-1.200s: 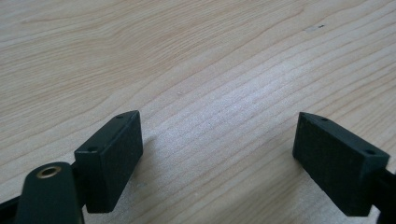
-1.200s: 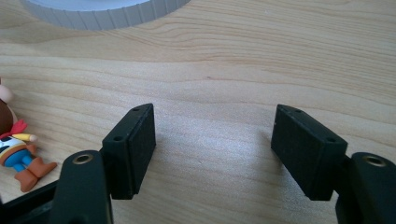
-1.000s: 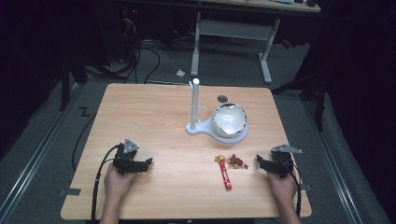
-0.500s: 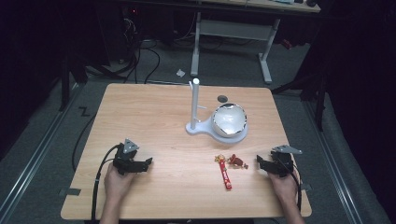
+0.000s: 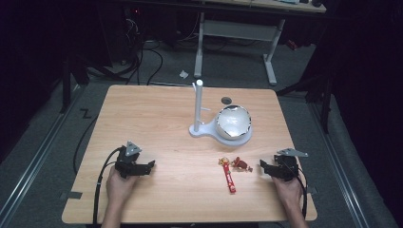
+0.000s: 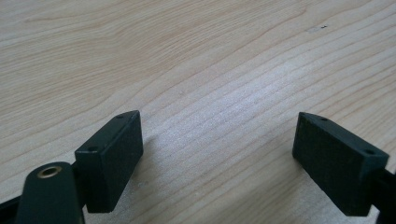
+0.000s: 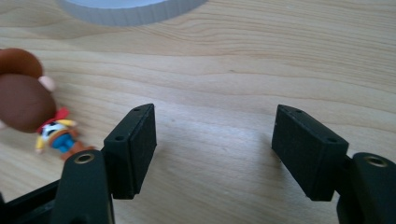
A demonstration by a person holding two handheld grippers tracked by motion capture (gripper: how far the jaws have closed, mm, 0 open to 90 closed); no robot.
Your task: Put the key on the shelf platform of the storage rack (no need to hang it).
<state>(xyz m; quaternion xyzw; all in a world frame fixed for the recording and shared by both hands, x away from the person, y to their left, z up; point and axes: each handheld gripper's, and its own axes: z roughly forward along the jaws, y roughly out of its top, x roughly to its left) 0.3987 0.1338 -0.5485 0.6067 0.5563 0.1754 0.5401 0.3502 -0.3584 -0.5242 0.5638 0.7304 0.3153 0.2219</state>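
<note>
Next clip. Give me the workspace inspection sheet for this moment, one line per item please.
Surface: light wooden table, bare at the left.
Job's things: white stand with silver bowl; red strap and small cowboy figure lying flat.
Clutter: nothing seen.
Grippers: left gripper and right gripper resting on the table, jaws apart, holding nothing.
Cables: black cable trailing from the left gripper.
Surroundings: dark room, grey desk frame behind, floor cables.
</note>
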